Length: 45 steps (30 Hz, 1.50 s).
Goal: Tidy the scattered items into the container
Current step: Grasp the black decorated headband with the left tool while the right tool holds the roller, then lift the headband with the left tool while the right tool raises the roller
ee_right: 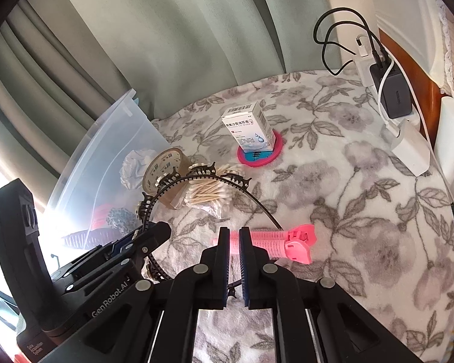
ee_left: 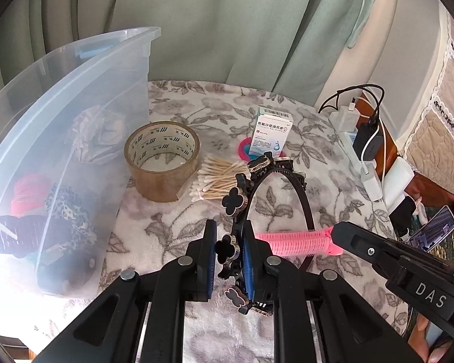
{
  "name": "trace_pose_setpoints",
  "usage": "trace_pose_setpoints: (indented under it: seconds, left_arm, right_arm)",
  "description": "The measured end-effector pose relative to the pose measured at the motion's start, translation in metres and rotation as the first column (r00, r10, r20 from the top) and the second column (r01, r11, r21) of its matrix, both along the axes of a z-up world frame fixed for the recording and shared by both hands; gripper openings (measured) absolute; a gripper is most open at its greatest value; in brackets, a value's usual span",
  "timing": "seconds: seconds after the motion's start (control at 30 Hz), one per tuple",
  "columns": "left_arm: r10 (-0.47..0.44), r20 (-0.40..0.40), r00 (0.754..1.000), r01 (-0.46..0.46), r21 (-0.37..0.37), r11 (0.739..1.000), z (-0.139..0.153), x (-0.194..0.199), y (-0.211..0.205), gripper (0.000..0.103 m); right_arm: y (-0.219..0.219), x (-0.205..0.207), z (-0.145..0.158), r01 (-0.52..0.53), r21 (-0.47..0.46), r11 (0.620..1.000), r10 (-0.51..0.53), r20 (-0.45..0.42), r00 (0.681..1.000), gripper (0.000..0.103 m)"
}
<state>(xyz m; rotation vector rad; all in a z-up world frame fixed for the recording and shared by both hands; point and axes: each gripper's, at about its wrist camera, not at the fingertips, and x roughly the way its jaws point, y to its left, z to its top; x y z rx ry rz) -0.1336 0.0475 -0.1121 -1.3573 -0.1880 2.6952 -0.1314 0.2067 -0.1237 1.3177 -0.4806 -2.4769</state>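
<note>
Floral blanket [ee_right: 363, 211]; only left wrist shows container [ee_left: 60, 127] contents.

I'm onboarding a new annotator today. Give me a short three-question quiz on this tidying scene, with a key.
1. True or false: the left tongs grip the black clover headband.
2. What do the right tongs hold? A) tape roll B) pink hair roller C) cotton swabs
3. On what does the ear drops box stand?

Key:
1. True.
2. B, the pink hair roller.
3. A pink round lid on the floral blanket.
</note>
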Motion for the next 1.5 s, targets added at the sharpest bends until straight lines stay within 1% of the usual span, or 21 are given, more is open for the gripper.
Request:
trace_pose_setpoints:
  seconds: [0.2, 0.37, 0.6, 0.8, 0.93, 1.1, 1.2, 1.3, 1.37, 1.43, 1.47, 1.5]
  left_arm:
    - [-0.016, 0.007, 1.0, 0.016, 0.011, 1.0, -0.004, -0.004, 0.003, 0.016]
    - [-0.027, 0.015, 1.0, 0.026, 0.045, 0.999, -0.007, -0.007, 0.002, 0.016]
    - [-0.038, 0.012, 0.999, 0.037, 0.095, 0.995, -0.002, -0.005, -0.003, 0.016]
    - [-0.05, -0.029, 0.998, 0.052, 0.111, 0.992, 0.014, 0.003, -0.004, 0.016]
    - [-0.047, -0.055, 0.997, 0.054, 0.13, 0.99, 0.026, 0.01, -0.008, 0.016]
    - [-0.034, -0.101, 0.994, 0.048, 0.132, 0.99, 0.044, 0.019, -0.015, 0.016]
    - [-0.021, -0.119, 0.993, 0.038, 0.14, 0.989, 0.053, 0.023, -0.021, 0.016]
    - [0.005, -0.155, 0.988, 0.017, 0.144, 0.989, 0.065, 0.028, -0.031, 0.016]
    - [0.029, -0.181, 0.983, -0.002, 0.144, 0.99, 0.073, 0.029, -0.039, 0.016]
    - [0.052, -0.204, 0.978, -0.022, 0.147, 0.989, 0.081, 0.03, -0.048, 0.016]
    - [0.064, -0.212, 0.975, -0.032, 0.15, 0.988, 0.084, 0.03, -0.052, 0.016]
    - [0.074, -0.219, 0.973, -0.041, 0.154, 0.987, 0.086, 0.03, -0.057, 0.016]
  right_arm:
    - [0.004, -0.003, -0.007, 0.019, 0.021, 1.0, -0.02, 0.024, 1.0, 0.009]
    - [0.0, -0.006, -0.012, 0.022, 0.043, 0.999, -0.023, 0.045, 0.999, 0.009]
    - [-0.004, -0.006, -0.002, 0.03, 0.07, 0.997, -0.033, 0.029, 0.999, 0.009]
    - [0.001, 0.004, 0.017, 0.053, 0.084, 0.995, -0.052, -0.012, 0.999, 0.009]
    - [0.01, 0.016, 0.03, 0.088, 0.083, 0.993, -0.085, -0.043, 0.995, 0.009]
    - [0.024, 0.028, 0.048, 0.136, 0.079, 0.988, -0.129, -0.084, 0.988, 0.009]
    - [0.029, 0.033, 0.05, 0.151, 0.078, 0.986, -0.144, -0.087, 0.986, 0.009]
    - [0.027, 0.033, 0.045, 0.141, 0.087, 0.986, -0.136, -0.066, 0.989, 0.009]
    - [0.025, 0.031, 0.038, 0.131, 0.096, 0.987, -0.127, -0.046, 0.991, 0.016]
    - [0.022, 0.028, 0.027, 0.123, 0.103, 0.987, -0.122, -0.017, 0.992, 0.042]
    - [0.02, 0.025, 0.022, 0.117, 0.106, 0.988, -0.117, -0.004, 0.993, 0.046]
    - [0.017, 0.023, 0.017, 0.107, 0.11, 0.988, -0.108, 0.006, 0.994, 0.047]
